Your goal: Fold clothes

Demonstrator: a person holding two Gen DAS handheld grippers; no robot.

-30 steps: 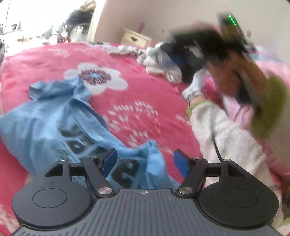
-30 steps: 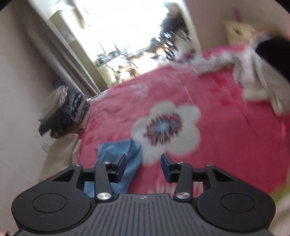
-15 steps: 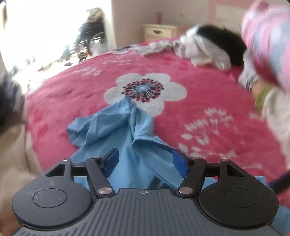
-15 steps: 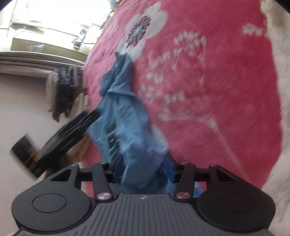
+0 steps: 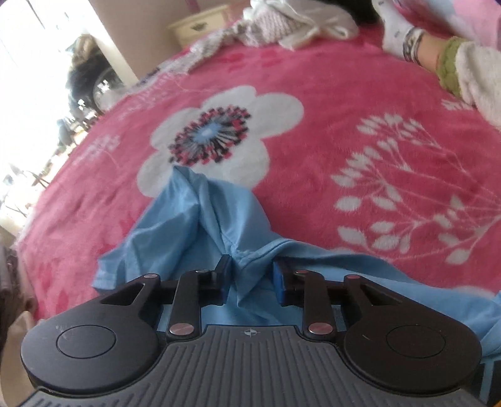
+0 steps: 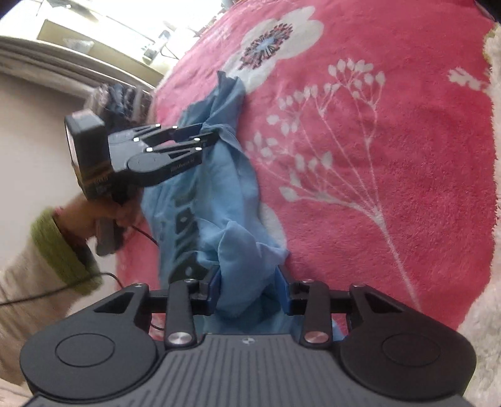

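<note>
A light blue T-shirt (image 5: pixel 194 216) with dark lettering lies crumpled on a pink flowered blanket (image 5: pixel 328 87). In the left wrist view, my left gripper (image 5: pixel 250 275) has a raised ridge of the shirt near its hem bunched between its jaws, which are closing on it. The right wrist view shows that same left gripper (image 6: pixel 216 139) pinching the far end of the shirt (image 6: pixel 225 175). My right gripper (image 6: pixel 249 281) is at the near end; its jaws are closing too, and a thick fold of blue cloth fills the gap and touches both pads.
A person's socked foot (image 5: pixel 397 34) and fleece trouser leg (image 5: pixel 476 75) rest on the blanket at the right. A heap of other clothes (image 5: pixel 281 22) lies at the far edge, before a cream nightstand (image 5: pixel 200 28). A hand (image 6: pixel 103 213) holds the left gripper; its cable (image 6: pixel 144 234) trails below.
Both grippers came down onto the blue shirt. The left rolled and moved to one end, and its jaws narrowed around a ridge of cloth. The right settled at the other end with cloth between its jaws.
</note>
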